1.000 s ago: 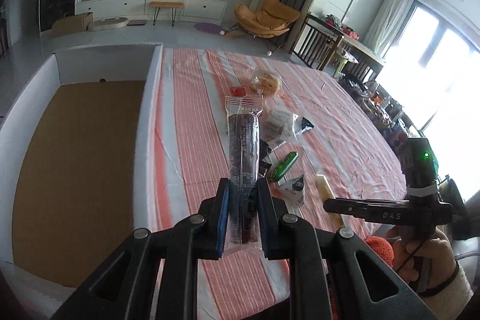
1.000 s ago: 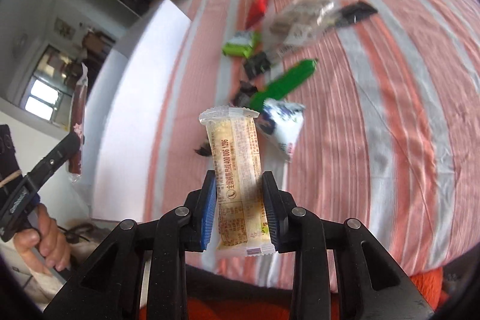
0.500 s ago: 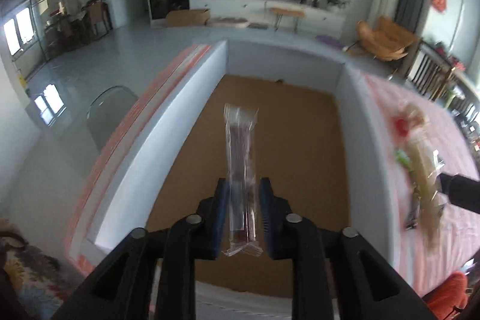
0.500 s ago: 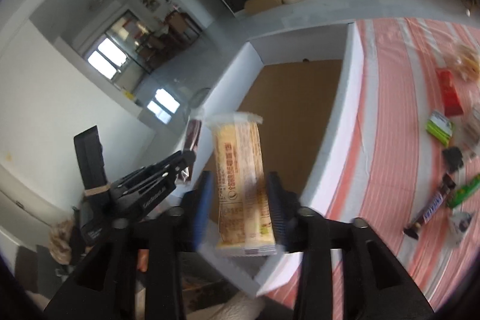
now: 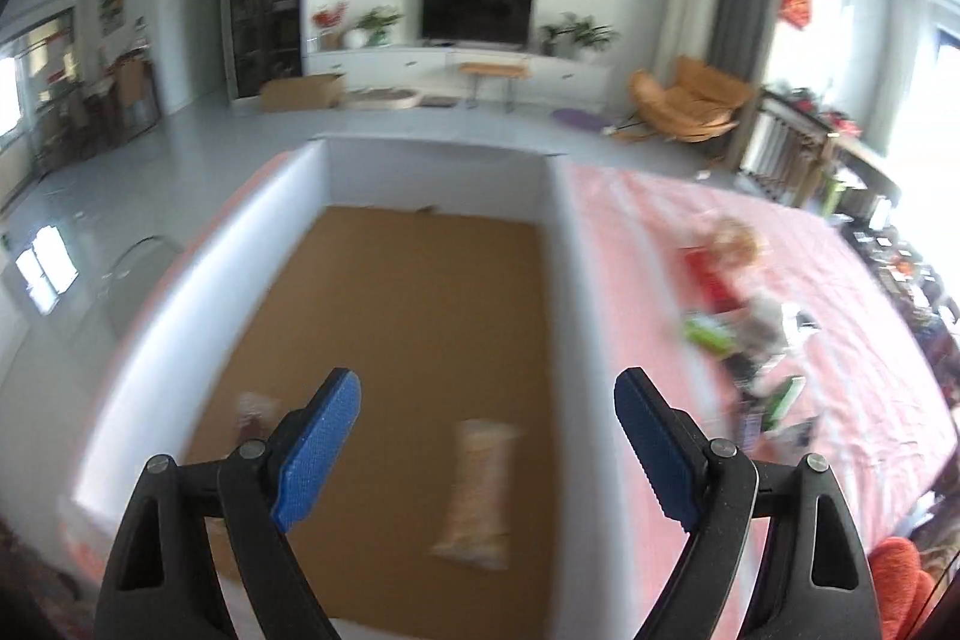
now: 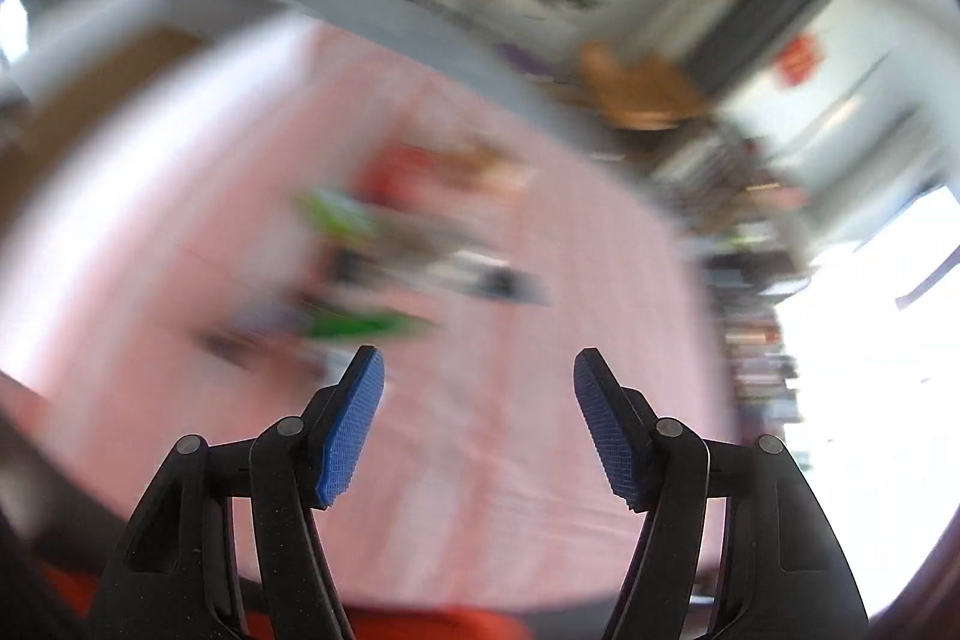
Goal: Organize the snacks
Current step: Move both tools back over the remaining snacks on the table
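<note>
A living room with a TV and an orange chair lies behind the desk (image 5: 630,244), which wears a pink striped cloth. At its left side sits a white-walled box (image 5: 558,280) with a brown floor. The left gripper (image 5: 486,454) hangs over the box, its jaws opening wide with nothing between them. Two snacks lie on the box floor: a pale bar (image 5: 477,496) at about 6 o'clock and a dark stick (image 5: 255,415) at 8 o'clock, partly hidden by the left finger. The right gripper (image 6: 477,424) is spread and empty over the cloth, facing the loose snack pile (image 6: 384,274) at 11 o'clock (badly smeared in this view).

The risks, as I judge them: a hurried reach into that crowded pile could pinch two packets at once or knock one toward the desk edge. Soft wrappers may slip or get crushed under a hard squeeze. The left gripper, swinging out low, could clip the box wall.
</note>
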Available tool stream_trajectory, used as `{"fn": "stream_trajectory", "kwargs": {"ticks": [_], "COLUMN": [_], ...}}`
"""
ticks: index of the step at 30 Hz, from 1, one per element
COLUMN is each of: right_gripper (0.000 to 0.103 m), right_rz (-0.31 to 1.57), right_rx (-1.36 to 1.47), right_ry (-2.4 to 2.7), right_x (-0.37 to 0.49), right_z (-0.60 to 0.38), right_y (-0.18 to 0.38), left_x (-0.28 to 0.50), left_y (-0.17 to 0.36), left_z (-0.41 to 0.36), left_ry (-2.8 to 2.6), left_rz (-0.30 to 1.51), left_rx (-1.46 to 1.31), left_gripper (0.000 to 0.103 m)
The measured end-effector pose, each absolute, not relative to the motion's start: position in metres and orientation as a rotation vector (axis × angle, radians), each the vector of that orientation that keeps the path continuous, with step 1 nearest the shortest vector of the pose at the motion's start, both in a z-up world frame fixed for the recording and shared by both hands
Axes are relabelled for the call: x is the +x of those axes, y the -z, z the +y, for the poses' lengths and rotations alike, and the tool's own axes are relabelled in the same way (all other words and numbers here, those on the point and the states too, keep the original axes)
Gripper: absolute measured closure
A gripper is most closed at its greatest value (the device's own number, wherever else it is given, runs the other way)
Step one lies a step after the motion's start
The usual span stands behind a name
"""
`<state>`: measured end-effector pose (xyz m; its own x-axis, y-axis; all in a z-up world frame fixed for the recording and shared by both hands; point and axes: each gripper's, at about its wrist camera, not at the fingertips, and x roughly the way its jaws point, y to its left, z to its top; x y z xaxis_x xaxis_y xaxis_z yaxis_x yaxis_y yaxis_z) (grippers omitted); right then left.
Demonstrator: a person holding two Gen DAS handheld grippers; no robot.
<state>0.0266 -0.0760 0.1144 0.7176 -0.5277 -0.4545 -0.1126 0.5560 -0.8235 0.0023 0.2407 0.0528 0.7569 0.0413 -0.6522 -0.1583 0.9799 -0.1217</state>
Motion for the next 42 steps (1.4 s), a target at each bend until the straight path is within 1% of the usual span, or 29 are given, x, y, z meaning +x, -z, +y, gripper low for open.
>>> {"fn": "stream_trajectory", "kwargs": {"ticks": [1,2,3,4,5,7,9,11,13,15,17,19,23,26,30,34,37,38,40,41,42], "right_gripper": [0.028,0.024,0.024,0.024,0.024,0.024,0.024,0.024,0.024,0.024,0.024,0.024,0.023,0.023,0.023,0.023,0.023,0.023,0.023,0.023,0.023], "right_rz": [0.714,0.706,0.716,0.737,0.745,0.740,0.749,0.715,0.637,0.573,0.581,0.609,0.660,0.775,0.825,0.860,0.870,0.869,0.869,0.870,0.872], "right_rx": [-1.221,-1.371,-1.471,-1.464,-1.372,-1.068,-0.645,-0.314,-0.054,0.128,0.263,0.293,0.270,0.324,0.428,0.444,0.404,0.388,0.356,0.346,0.339], "right_ry": [0.470,0.574,0.646,0.657,0.595,0.349,0.052,-0.126,-0.218,-0.248,-0.246,-0.243,-0.132,-0.055,-0.022,-0.002,0.004,0.002,-0.002,-0.005,-0.006], "right_x": [0.024,0.022,0.020,0.017,0.015,0.013,0.014,0.016,0.015,0.007,0.007,-0.002,-0.009,-0.002,0.003,0.005,0.006,0.007,0.008,0.010,0.011], "right_z": [-0.095,-0.109,-0.124,-0.132,-0.132,-0.123,-0.124,-0.134,-0.140,-0.152,-0.157,-0.156,-0.168,-0.184,-0.206,-0.209,-0.204,-0.201,-0.195,-0.192,-0.190], "right_y": [-0.113,-0.111,-0.112,-0.119,-0.127,-0.137,-0.134,-0.109,-0.075,-0.047,-0.019,-0.007,-0.003,0.018,0.037,0.043,0.044,0.043,0.042,0.043,0.044], "left_x": [0.004,0.006,0.009,0.013,0.016,0.021,0.023,0.022,0.022,0.024,0.024,0.028,0.030,0.037,0.039,0.044,0.042,0.043,0.046,0.048,0.049], "left_y": [-0.056,-0.059,-0.061,-0.063,-0.064,-0.061,-0.060,-0.055,-0.049,-0.038,-0.024,-0.010,0.027,0.052,0.064,0.079,0.083,0.085,0.086,0.086,0.087], "left_z": [0.230,0.217,0.204,0.194,0.180,0.153,0.128,0.108,0.093,0.083,0.073,0.066,0.049,0.038,0.036,0.046,0.046,0.045,0.046,0.046,0.047], "left_ry": [-0.074,-0.037,-0.001,0.029,0.068,0.131,0.177,0.207,0.201,0.177,0.172,0.171,0.172,0.157,0.166,0.150,0.138,0.135,0.137,0.132,0.130], "left_rz": [0.698,0.693,0.691,0.694,0.702,0.722,0.740,0.743,0.749,0.772,0.804,0.824,0.865,0.922,0.927,0.959,0.929,0.931,0.936,0.943,0.945], "left_rx": [-0.188,-0.207,-0.227,-0.243,-0.256,-0.255,-0.231,-0.194,-0.142,-0.094,-0.068,-0.049,-0.019,0.006,0.025,0.009,0.034,0.053,0.047,0.050,0.047], "left_gripper": [0.017,0.017,0.016,0.016,0.013,0.012,0.012,0.012,0.012,0.012,0.012,0.012,0.012,0.012,0.012,0.012,0.009,0.006,0.003,0.000,0.000]}}
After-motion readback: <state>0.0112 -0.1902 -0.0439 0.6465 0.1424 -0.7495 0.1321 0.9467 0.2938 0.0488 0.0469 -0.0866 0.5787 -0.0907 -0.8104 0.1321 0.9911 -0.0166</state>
